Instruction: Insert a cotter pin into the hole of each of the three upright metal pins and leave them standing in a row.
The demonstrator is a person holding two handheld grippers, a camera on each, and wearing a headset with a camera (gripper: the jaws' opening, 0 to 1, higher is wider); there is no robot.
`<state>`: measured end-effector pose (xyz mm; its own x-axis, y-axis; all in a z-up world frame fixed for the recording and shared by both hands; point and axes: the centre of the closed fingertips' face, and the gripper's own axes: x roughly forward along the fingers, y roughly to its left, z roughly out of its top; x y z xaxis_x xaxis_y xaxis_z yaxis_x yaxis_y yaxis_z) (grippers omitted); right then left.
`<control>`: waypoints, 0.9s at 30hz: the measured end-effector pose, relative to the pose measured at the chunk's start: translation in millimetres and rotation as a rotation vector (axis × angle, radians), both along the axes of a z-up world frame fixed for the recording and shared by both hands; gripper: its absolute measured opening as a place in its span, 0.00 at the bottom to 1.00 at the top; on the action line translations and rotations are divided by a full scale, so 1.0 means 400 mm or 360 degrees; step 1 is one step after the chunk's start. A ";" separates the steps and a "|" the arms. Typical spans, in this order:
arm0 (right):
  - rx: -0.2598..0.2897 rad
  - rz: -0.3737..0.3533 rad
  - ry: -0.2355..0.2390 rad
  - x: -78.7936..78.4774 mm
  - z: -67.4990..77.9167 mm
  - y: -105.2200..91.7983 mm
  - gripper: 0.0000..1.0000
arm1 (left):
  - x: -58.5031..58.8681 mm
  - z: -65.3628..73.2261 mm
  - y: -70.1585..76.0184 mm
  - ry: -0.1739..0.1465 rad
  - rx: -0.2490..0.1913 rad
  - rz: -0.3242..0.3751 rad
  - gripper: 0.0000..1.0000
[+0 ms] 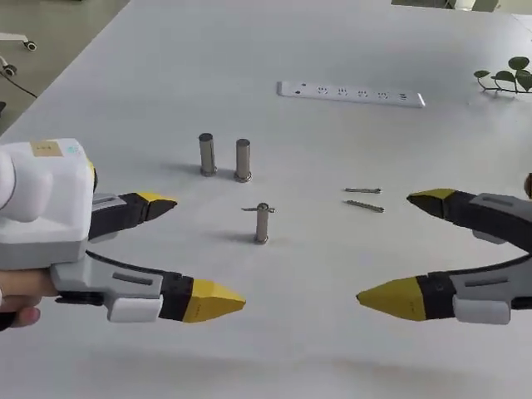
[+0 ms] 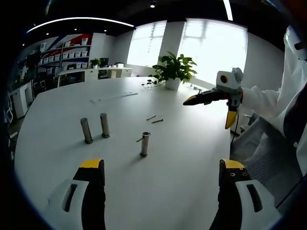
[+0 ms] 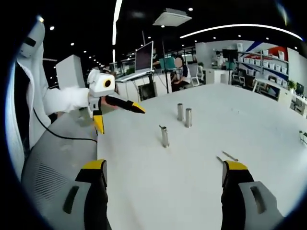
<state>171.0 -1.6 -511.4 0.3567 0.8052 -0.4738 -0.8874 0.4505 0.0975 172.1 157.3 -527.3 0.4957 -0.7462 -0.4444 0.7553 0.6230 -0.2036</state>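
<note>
My left gripper [image 1: 206, 249] and right gripper [image 1: 386, 248]: jaws wide, empty. Pinned pin [image 1: 262, 223] between them, untouched. Bare pins [image 1: 243, 160] behind it; loose cotters [image 1: 366, 206] right of it.

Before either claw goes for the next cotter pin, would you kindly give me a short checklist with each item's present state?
1. Left claw open and empty: ok.
2. Right claw open and empty: ok.
3. Nearest upright grey metal pin holds an inserted cotter pin: ok.
4. Two farther upright grey metal pins hold cotter pins: not ok, both bare.
5. Two loose thin metal cotter pins lie free on the white table: ok.
6. All three pins in one row: not ok, nearest stands forward.
</note>
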 end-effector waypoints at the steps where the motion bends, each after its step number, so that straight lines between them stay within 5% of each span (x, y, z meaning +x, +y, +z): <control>1: 0.0001 -0.0013 0.0005 -0.004 0.000 -0.006 0.98 | 0.006 0.000 0.004 -0.0015 0.0009 0.0012 0.99; 6: -0.0043 -0.0052 0.0039 -0.012 -0.033 -0.032 0.98 | 0.038 -0.002 0.019 -0.0054 0.0031 0.0060 0.96; 11: -0.0026 -0.0100 0.0078 -0.019 -0.041 -0.045 0.98 | 0.095 0.022 0.041 -0.0100 -0.0034 0.0180 0.91; 16: -0.0006 -0.0126 0.0080 -0.023 -0.042 -0.050 0.98 | 0.201 0.048 0.100 -0.0227 -0.0004 0.0400 0.86; 21: 0.0002 -0.0148 0.0086 -0.027 -0.049 -0.052 0.98 | 0.284 0.055 0.124 -0.0307 0.0024 0.0463 0.79; 26: -0.0010 -0.0161 0.0102 -0.033 -0.060 -0.057 0.97 | 0.350 0.023 0.131 -0.0291 0.0114 0.0482 0.61; 27: -0.0010 -0.0166 0.0102 -0.035 -0.060 -0.058 0.97 | 0.356 0.008 0.137 -0.0264 0.0175 0.0473 0.57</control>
